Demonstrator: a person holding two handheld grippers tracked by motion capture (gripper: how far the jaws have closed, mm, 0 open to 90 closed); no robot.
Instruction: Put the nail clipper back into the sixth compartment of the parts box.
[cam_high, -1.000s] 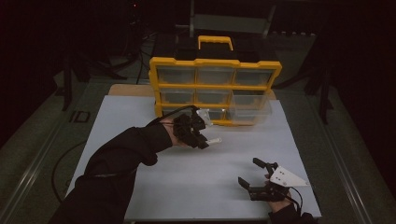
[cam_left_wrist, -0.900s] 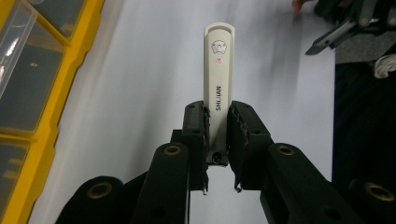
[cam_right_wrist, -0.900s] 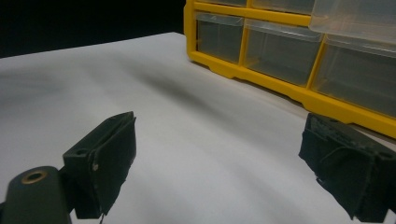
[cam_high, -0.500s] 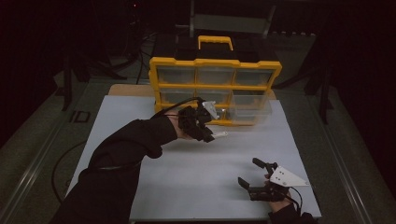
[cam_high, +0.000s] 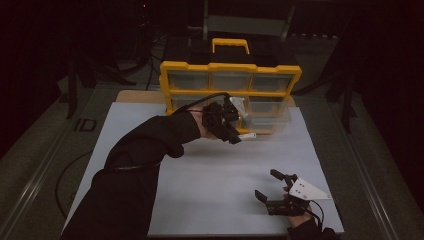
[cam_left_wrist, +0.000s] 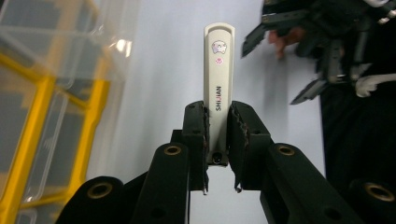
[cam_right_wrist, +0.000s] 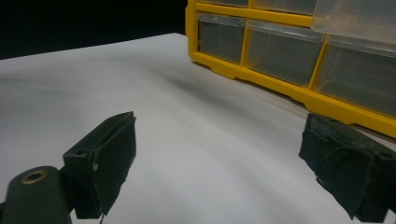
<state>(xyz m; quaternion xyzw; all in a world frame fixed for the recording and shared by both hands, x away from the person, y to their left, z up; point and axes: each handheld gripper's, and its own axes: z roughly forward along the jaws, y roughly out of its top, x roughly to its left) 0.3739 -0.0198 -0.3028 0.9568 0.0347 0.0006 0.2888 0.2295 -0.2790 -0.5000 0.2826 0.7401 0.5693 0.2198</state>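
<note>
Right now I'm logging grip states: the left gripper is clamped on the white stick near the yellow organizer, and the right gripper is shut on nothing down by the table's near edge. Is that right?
Not quite. The right gripper is open, not shut: the right gripper view shows its jaws spread wide over the white table, holding nothing. The rest stands: the left gripper is clamped on the white stick near the yellow organizer.

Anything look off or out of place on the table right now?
One drawer of the yellow organizer is pulled out over the table. The left gripper pinches a cream stick low at its base. The right gripper rests open.
</note>
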